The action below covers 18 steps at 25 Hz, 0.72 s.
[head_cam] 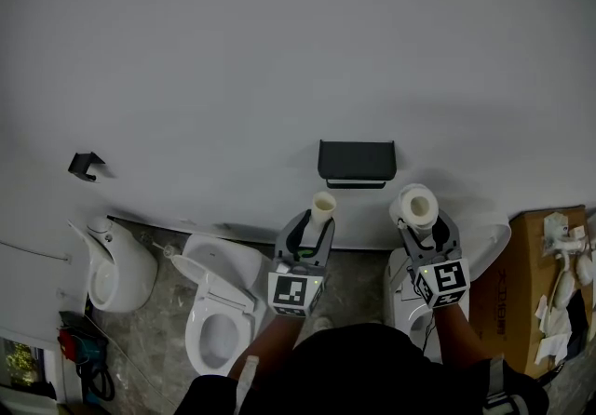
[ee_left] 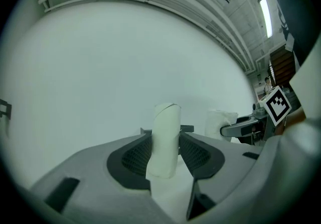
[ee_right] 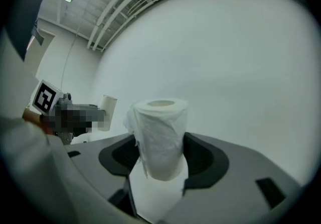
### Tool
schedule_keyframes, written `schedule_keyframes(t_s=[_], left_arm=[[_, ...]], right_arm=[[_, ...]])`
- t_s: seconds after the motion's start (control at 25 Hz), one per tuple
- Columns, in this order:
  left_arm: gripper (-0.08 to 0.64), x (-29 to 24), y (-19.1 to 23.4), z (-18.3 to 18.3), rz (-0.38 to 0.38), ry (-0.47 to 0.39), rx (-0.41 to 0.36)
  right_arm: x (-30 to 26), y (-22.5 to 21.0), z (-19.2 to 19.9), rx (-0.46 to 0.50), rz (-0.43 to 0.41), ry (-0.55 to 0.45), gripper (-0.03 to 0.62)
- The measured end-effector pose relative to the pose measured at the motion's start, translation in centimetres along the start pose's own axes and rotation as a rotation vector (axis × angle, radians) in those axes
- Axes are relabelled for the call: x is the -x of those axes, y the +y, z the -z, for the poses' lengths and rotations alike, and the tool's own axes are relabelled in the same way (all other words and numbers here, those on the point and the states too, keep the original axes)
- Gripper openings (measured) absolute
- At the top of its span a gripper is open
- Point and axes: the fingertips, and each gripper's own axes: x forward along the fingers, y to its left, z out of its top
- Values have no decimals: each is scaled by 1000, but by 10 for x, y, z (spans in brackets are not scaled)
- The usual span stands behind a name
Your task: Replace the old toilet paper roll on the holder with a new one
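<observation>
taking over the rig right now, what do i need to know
The left hand-held gripper is shut on the old tube, held upright.
The right hand-held gripper is shut on the new roll, held upright.
The holder is on the wall ahead, above and between the two, and looks bare.
Done: old tube is off the holder.
Left: get rid of the old tube, fit the new roll on the holder.

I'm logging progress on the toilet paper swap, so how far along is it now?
Done, it seems: the black holder on the wall looks bare, and the left gripper is shut on an empty cardboard tube, so the old one is off. In hand: the right gripper clamps the new roll, upright, apart from the holder. Left: fit the new roll on the holder and discard the tube.
</observation>
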Motion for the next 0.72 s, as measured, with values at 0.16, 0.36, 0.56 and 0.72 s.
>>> schedule_keyframes(t_s=[0.16,0.36,0.56,0.72], left_arm=[[172,7,23,3,-9,13,3],[172,10,25,-3,3,8,-40],[172,18,38,-7,-20,10,-30],[172,23,41,-5,-35,16,-29]], right_arm=[[-20,4,-1,-128,8,-19,258],[-26,-11,10,-350,24,-49,258],[-34,-29,26,-646,39,-72,258],[-40,-42,37,-896,55,-103,258]])
